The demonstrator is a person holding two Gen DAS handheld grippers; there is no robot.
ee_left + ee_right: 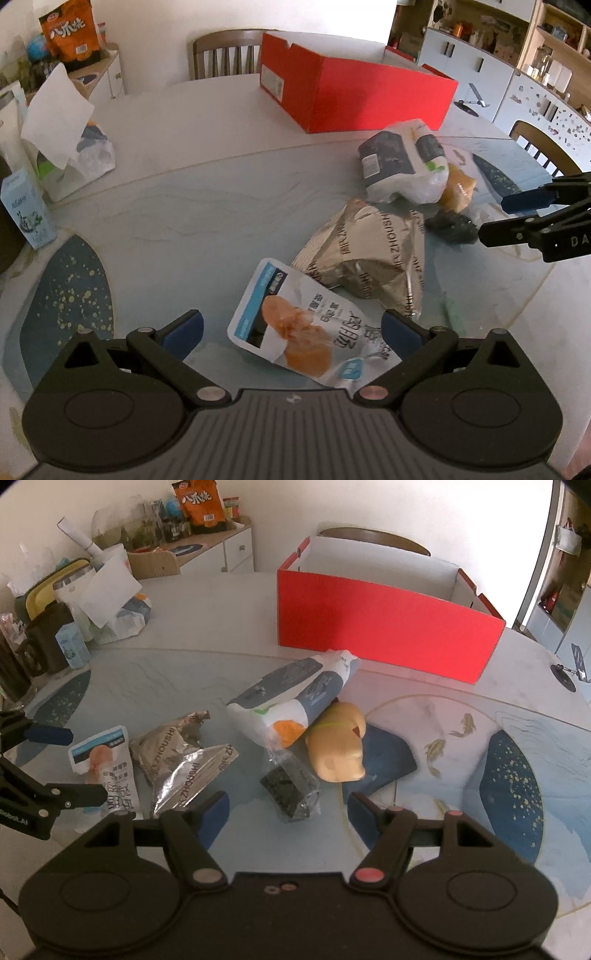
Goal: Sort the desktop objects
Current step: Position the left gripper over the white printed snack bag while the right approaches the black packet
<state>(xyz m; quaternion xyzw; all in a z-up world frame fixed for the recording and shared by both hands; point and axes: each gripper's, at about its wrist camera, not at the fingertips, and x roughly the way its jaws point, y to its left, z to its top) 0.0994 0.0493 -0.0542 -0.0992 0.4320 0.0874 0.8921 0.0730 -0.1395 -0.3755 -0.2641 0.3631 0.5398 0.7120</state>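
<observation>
Item one: white snack pouch with blue trim and an orange food picture, lying flat on the table. In the left wrist view it sits at 6 o'clock of the scene, between the spread fingers of the left gripper; the blue pads stand wide on either side and do not press it. Nothing is held.

Item two: crumpled silver foil bag, just beyond the pouch at its 1 o'clock, its near corner touching or overlapping the pouch edge.

Item three: dark seaweed-like packet in clear wrap, directly ahead of the right gripper, at 12 o'clock from its open fingers. The jaws stand well apart and empty; the packet lies just past the tips, not clamped.

Item four: tan bread-shaped object, at 1 o'clock of the dark packet, touching it or nearly so, resting partly on a dark blue flat piece.

Item five: white and navy plastic bag, lying across the tan object's far end, at 11 o'clock from it.

Item six: red open box with white interior, at 12 o'clock on the far table edge, well apart from the pile.

Item seven: small blue carton, upright, at 9 o'clock in the left wrist view.

Item eight: orange snack bag, upright on a far cabinet at 11 o'clock.
</observation>
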